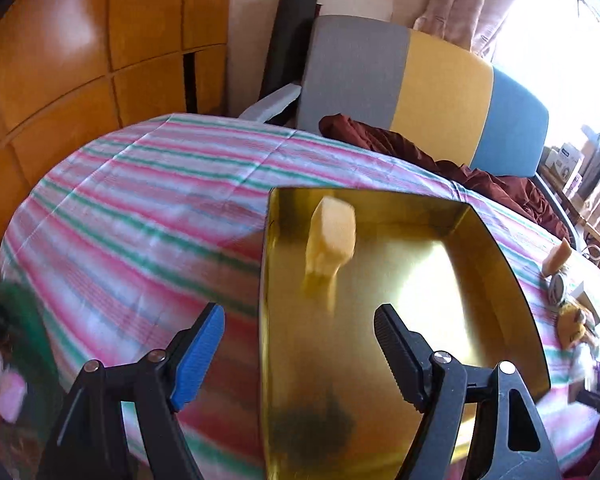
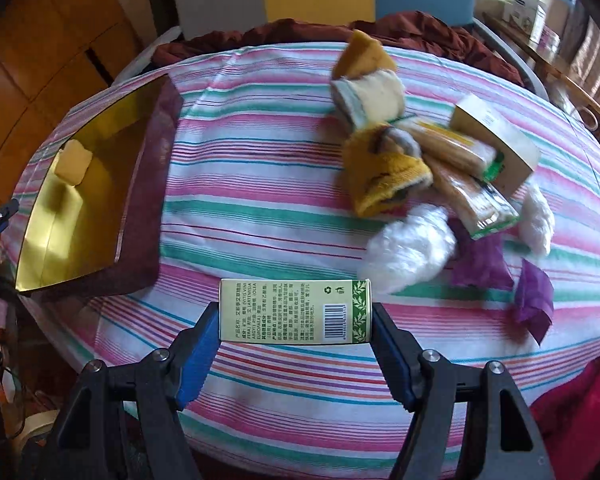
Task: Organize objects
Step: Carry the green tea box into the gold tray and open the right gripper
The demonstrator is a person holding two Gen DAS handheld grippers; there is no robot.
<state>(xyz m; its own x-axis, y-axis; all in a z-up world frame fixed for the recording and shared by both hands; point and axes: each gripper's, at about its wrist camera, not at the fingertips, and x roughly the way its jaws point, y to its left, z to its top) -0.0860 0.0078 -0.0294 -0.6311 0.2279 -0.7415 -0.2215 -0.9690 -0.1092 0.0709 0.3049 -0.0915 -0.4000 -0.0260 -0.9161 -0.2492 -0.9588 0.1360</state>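
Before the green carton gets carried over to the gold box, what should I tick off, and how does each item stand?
1. Right gripper shut on the green carton: ok.
2. Carton level between the fingers: ok.
3. Gold box open, with room beside the yellow block: ok.
4. Left gripper open and empty: ok.
5. Left gripper clear of the box opening: not ok, it hangs over it.
6. Carton lifted off the striped cloth: cannot tell.

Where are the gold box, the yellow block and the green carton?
gold box [image 2: 80,216], right wrist view, bare inner floor.
yellow block [image 2: 74,166], right wrist view, top face.
green carton [image 2: 294,312], right wrist view, printed side between the fingers.
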